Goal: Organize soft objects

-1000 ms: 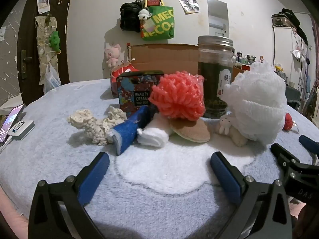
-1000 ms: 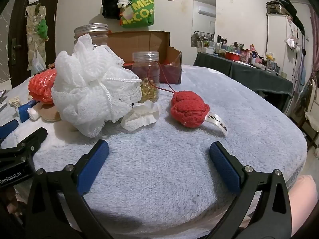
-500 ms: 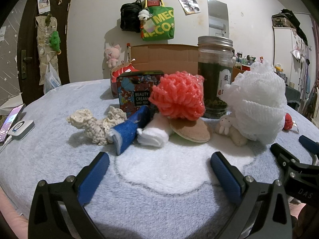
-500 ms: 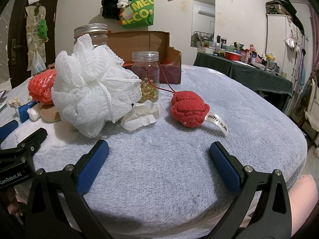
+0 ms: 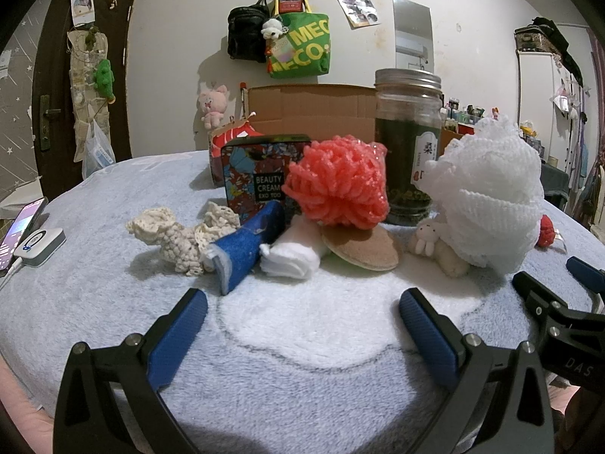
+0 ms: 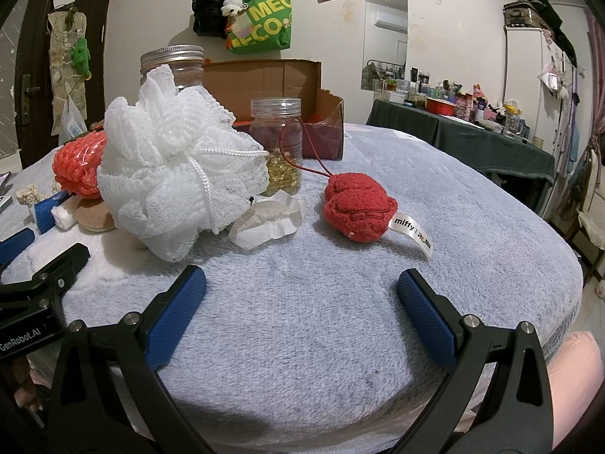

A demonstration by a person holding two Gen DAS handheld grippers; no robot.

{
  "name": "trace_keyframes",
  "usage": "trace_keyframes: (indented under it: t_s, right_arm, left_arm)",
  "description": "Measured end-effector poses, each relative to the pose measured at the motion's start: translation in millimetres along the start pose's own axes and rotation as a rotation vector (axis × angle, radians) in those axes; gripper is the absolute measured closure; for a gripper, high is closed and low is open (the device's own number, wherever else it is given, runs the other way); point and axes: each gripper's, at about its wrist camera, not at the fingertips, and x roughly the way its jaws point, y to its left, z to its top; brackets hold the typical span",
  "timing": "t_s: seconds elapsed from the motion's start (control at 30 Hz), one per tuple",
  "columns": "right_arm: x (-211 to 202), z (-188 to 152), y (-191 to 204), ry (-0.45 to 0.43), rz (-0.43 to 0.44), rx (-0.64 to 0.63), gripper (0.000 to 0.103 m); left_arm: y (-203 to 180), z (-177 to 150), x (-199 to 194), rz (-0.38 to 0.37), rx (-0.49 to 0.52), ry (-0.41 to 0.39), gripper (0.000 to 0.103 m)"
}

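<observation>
Soft items lie in a row on the grey fleece-covered table [image 5: 113, 302]: a cream crochet piece [image 5: 177, 234], a blue felt roll [image 5: 245, 246], a white cotton pad [image 5: 289, 261], a tan round pad [image 5: 363, 251], a coral mesh puff [image 5: 338, 185], a small plush bunny [image 5: 425, 240] and a white mesh puff [image 5: 487, 196]. In the right wrist view the white mesh puff [image 6: 170, 178] sits left of a gauze piece [image 6: 268, 221] and a red plush toy [image 6: 357, 206] with a label. My left gripper [image 5: 302, 321] and right gripper [image 6: 300, 304] are open, empty, short of the items.
A dark glass jar [image 5: 408, 143], a floral tin [image 5: 261, 178] and an open cardboard box [image 5: 314, 109] stand behind the items. A clear jar of yellow capsules [image 6: 280, 147] stands behind the gauze. A phone [image 5: 22, 227] and white device [image 5: 39, 246] lie far left.
</observation>
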Motion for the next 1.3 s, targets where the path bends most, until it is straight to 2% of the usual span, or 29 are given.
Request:
trace_keyframes:
  t_s: [1.3]
  right_arm:
    - [-2.8,-1.1,2.2,-0.002,-0.001,0.001,0.000]
  left_arm:
    - [0.0,0.0,0.0,0.000,0.000,0.000,0.000]
